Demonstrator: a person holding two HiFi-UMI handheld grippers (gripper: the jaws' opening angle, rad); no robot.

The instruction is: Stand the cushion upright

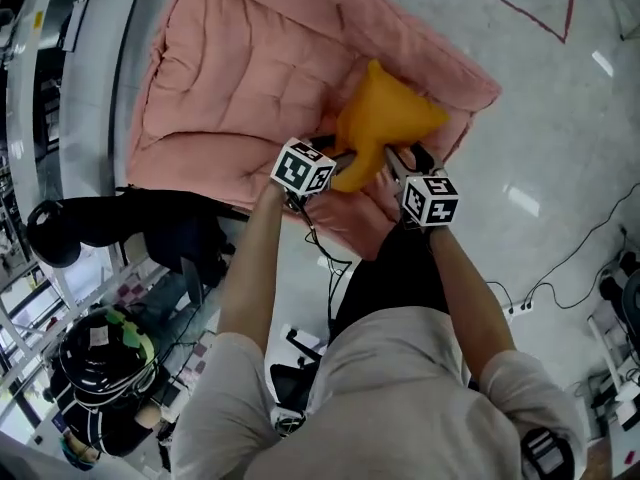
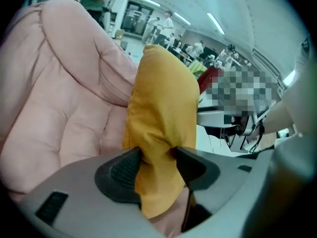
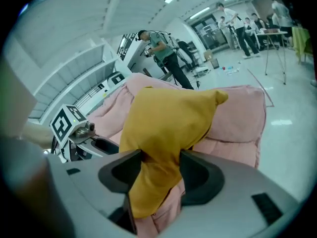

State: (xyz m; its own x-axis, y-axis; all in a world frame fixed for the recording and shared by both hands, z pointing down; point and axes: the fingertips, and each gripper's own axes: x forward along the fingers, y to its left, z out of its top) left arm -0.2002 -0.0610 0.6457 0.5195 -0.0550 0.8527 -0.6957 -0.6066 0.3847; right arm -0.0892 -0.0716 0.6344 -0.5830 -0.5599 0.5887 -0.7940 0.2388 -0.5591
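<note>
- The person's forearms [image 1: 255,268] reach forward from the bottom of the head view, one gripper in each hand, each with a black-and-white marker cube [image 1: 303,168] on top.
- The left gripper [image 1: 343,158] is clamped on the yellow cushion [image 1: 385,118]. In the left gripper view its dark pads [image 2: 124,170] pinch a bunched fold of the fabric from both sides, and a flap of it hangs below them.
- The right gripper [image 1: 400,158] grips the same cushion just beside the left one. In the right gripper view its fingers [image 3: 124,175] press in on the narrowed lower part, and the left gripper's cube shows to the left.
- The cushion is held at its gathered near end. From there it widens upward and away from the person, ending in a pointed corner.
- It hangs over the near right corner of a large pink quilted pad [image 1: 250,78]. Whether its lower tip touches the pad cannot be told.
- The pad spreads out behind and to the left of the cushion, with puffed stitched panels.
- Beyond it lies a glossy grey floor [image 1: 560,118] with a red line [image 1: 530,8] and a cable [image 1: 570,268].
- In the right gripper view, people [image 3: 163,48] stand far back in the hall.
</note>
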